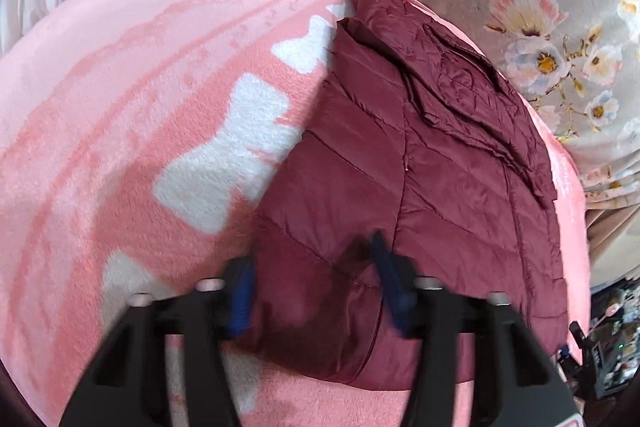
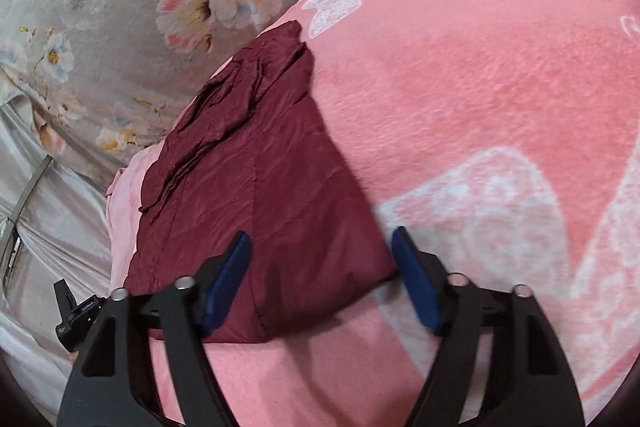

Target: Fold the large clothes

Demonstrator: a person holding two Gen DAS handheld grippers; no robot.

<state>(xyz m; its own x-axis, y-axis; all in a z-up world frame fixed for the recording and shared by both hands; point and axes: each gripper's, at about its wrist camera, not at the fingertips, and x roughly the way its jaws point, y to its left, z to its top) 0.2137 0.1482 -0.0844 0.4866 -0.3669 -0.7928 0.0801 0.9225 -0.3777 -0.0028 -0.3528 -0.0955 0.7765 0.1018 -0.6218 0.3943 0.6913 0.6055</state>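
A dark red quilted puffer jacket [image 1: 420, 163] lies folded into a long narrow shape on a pink fleece blanket [image 1: 140, 87]. My left gripper [image 1: 316, 267] is open and hovers over the jacket's near left corner, with its blue pads [image 1: 240, 299] straddling the edge. In the right wrist view the same jacket [image 2: 256, 179] lies on the blanket [image 2: 480, 75]. My right gripper [image 2: 320, 259] is open over the jacket's near right corner, empty.
A grey floral bedsheet [image 1: 540, 27] lies beyond the blanket, also in the right wrist view [image 2: 100, 7]. The other gripper's black tip [image 2: 76, 311] shows at the lower left. Cluttered items [image 1: 612, 327] sit at the far right edge.
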